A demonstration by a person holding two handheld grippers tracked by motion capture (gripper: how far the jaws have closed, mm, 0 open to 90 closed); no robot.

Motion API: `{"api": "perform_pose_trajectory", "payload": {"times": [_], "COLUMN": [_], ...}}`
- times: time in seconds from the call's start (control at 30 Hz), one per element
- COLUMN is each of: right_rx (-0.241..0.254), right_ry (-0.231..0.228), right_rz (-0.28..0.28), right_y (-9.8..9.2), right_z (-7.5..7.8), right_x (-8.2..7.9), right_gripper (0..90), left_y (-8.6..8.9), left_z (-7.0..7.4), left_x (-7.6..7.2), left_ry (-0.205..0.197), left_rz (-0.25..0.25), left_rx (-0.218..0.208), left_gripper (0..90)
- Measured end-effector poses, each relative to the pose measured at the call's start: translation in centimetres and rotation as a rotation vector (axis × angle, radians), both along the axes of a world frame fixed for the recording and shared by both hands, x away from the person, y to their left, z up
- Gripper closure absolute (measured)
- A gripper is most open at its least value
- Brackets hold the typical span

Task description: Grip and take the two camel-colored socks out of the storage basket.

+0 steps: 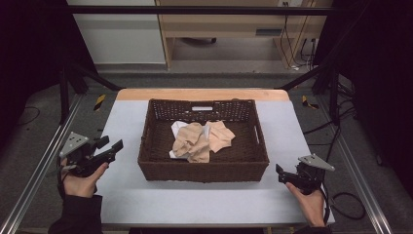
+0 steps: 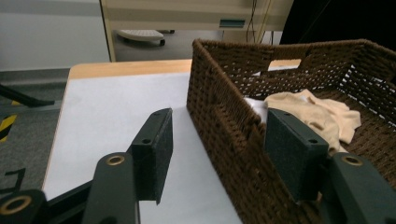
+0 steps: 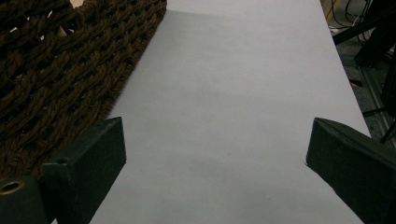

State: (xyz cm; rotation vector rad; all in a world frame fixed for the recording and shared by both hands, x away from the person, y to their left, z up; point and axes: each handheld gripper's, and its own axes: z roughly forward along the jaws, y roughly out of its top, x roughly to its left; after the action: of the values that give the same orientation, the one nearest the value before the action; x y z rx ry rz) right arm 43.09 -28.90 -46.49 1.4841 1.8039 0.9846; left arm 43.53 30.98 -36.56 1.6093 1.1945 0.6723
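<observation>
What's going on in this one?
A person sits at a white table with a gripper in each hand. A brown wicker basket in the middle holds crumpled beige cloth with something white beneath. The left gripper hovers by the basket's left wall, jaws open and empty. The right gripper sits near the basket's right front corner, also open and empty.

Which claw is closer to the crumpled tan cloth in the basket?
The left claw. It hangs beside the wicker basket's left wall, level with the tan cloth. The right claw sits off the basket's near right corner, farther away.
</observation>
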Motion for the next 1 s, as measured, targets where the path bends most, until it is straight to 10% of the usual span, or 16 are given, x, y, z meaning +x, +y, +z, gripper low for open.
{"api": "perform_pose_trajectory", "payload": {"times": [1.0], "right_rx": [-0.011], "right_ry": [-0.022], "right_rz": [-0.016], "right_y": [-0.2], "right_z": [0.2], "right_x": [0.2], "right_gripper": [5.5], "left_y": [-7.1], "left_z": [3.9], "left_x": [3.4], "left_ry": [-0.038], "left_rz": [-0.084], "left_rx": [0.057], "left_gripper": [45.3]}}
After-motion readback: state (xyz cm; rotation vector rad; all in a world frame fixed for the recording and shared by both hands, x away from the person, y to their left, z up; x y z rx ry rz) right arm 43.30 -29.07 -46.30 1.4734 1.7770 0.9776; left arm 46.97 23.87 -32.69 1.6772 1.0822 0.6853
